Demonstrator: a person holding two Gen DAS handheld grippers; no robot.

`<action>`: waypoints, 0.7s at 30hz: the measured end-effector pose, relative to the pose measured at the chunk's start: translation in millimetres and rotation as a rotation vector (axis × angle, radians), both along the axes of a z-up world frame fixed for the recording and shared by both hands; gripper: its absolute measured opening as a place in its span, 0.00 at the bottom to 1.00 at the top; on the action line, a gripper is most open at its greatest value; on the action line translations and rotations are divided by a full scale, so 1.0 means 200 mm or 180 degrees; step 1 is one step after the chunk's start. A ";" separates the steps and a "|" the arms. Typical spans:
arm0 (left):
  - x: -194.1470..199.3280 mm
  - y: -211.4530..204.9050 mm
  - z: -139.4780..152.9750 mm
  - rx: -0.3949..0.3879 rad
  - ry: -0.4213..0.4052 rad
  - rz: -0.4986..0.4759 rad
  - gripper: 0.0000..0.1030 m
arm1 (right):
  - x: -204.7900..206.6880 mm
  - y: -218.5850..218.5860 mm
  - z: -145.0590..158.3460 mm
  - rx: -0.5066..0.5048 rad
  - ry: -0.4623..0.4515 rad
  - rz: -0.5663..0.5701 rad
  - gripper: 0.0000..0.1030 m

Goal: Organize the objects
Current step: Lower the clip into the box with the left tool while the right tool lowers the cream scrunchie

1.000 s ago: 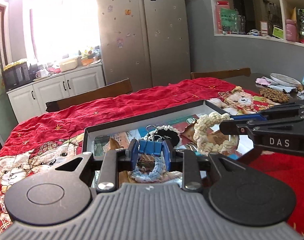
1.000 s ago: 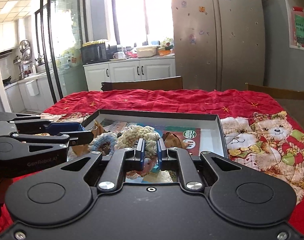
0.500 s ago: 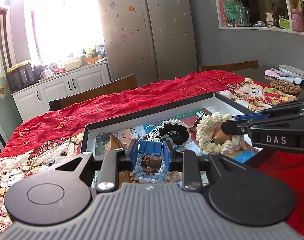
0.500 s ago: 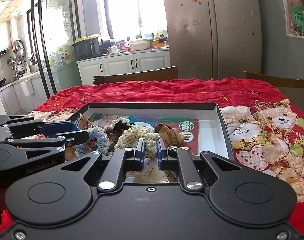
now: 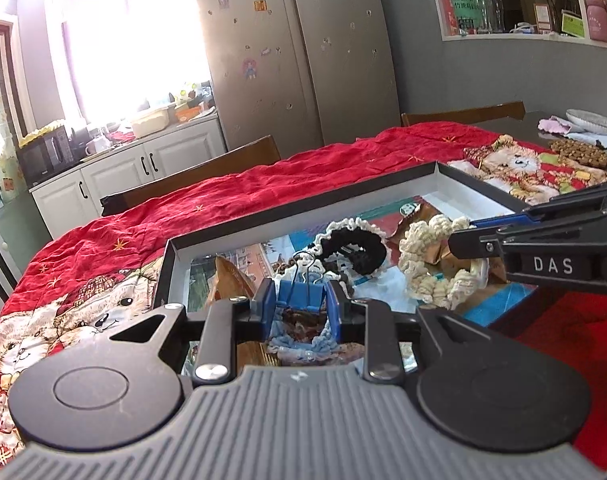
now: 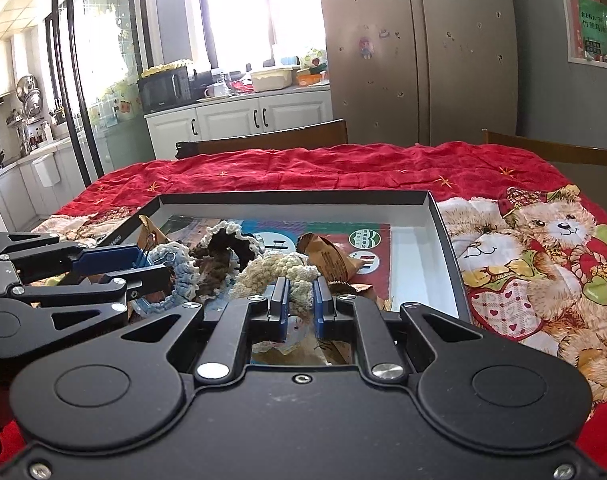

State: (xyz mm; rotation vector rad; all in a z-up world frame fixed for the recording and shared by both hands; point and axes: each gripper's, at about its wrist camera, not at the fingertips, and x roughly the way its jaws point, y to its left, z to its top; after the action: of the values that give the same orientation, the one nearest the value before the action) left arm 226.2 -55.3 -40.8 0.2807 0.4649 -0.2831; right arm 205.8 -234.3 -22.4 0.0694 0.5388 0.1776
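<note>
A shallow black tray (image 5: 303, 216) (image 6: 443, 216) lies on the red cloth and holds crocheted scrunchies and brown wrappers. My left gripper (image 5: 299, 300) is shut on a blue binder clip (image 5: 301, 294), held just above a light blue scrunchie (image 5: 299, 340). It also shows at the left of the right wrist view (image 6: 143, 264). My right gripper (image 6: 301, 300) is shut on a cream scrunchie (image 6: 275, 272), which also shows in the left wrist view (image 5: 427, 256), over the tray. A black scrunchie with a cream rim (image 5: 355, 248) lies in the tray behind them.
The red teddy-bear cloth (image 6: 543, 248) covers the table. Wooden chair backs (image 6: 271, 140) stand at the far side. A plate (image 5: 595, 120) and a beaded mat (image 5: 579, 152) sit on bare table at the far right. Fridge and cabinets stand behind.
Both grippers have lifted a little and tilted back with their loads. More of the tray's contents shows below them. The grips have not changed.
</note>
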 end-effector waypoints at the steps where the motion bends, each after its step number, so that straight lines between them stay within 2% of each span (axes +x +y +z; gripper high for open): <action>1: 0.00 0.00 0.00 0.0008 0.0004 0.0002 0.30 | 0.00 0.00 0.00 -0.0001 0.0008 -0.0001 0.12; 21: 0.01 -0.02 -0.04 0.0095 0.0029 0.0031 0.33 | 0.04 0.02 -0.05 -0.0075 0.0120 -0.0005 0.15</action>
State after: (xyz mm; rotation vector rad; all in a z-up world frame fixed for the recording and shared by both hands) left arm 228.5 -59.6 -49.3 0.3063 0.4797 -0.2684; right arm 212.9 -230.7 -33.2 0.0504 0.5782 0.1687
